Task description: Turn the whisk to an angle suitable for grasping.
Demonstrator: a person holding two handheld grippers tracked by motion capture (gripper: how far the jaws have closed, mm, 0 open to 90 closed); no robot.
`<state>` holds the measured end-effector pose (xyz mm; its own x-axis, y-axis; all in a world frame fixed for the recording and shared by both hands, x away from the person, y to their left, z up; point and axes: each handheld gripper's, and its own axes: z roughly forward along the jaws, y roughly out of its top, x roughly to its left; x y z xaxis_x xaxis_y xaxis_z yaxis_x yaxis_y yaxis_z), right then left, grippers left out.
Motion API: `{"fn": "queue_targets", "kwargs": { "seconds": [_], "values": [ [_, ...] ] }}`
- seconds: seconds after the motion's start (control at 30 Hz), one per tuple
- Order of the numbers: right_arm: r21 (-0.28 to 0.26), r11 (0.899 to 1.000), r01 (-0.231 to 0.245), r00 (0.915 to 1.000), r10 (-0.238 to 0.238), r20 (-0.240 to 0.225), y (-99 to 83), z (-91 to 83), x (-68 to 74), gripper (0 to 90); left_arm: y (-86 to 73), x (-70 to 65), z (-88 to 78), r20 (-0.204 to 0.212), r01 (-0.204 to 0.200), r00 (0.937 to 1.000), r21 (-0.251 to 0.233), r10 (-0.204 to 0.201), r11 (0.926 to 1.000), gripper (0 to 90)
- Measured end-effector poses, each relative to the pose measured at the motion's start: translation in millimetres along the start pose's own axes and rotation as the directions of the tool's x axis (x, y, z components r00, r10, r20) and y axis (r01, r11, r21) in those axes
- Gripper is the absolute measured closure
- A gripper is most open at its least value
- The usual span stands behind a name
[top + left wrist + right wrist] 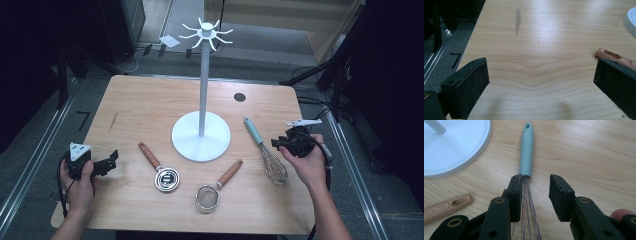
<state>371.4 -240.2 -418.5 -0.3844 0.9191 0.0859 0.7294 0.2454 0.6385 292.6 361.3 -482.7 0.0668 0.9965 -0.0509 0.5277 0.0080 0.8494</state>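
Right gripper view: right gripper (534,195) part-open, seemingly above whisk (526,150).

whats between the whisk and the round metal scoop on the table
The small strainer with its wooden handle lies between the whisk and the scoop, seen in the high view.

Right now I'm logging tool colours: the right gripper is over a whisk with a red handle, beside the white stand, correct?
Not quite: the whisk has a pale teal handle, not red, as the right gripper view shows. The right gripper is over it, beside the white stand.
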Motion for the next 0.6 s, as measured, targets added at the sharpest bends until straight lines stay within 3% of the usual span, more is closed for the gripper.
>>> {"fn": "queue_targets", "kwargs": {
  "seconds": [0.33,0.43,0.6],
  "values": [
    [0.094,0.995,0.013,0.9997,-0.011,-0.020,19.0,27.1,2.4,64.7,0.0,-0.2,0.0,-0.001,-0.003,1.0000,0.000,0.003,1.0000,0.2],
    [0.150,0.989,0.006,0.9999,-0.005,-0.011,25.4,41.8,3.8,65.1,0.0,-0.2,0.1,-0.001,-0.003,1.0000,0.000,0.003,1.0000,0.3],
    [0.188,0.982,0.003,0.9999,0.000,-0.016,32.6,53.1,4.4,65.8,0.1,0.2,0.0,0.002,-0.001,1.0000,0.001,0.001,1.0000,0.3]
  ]
}}
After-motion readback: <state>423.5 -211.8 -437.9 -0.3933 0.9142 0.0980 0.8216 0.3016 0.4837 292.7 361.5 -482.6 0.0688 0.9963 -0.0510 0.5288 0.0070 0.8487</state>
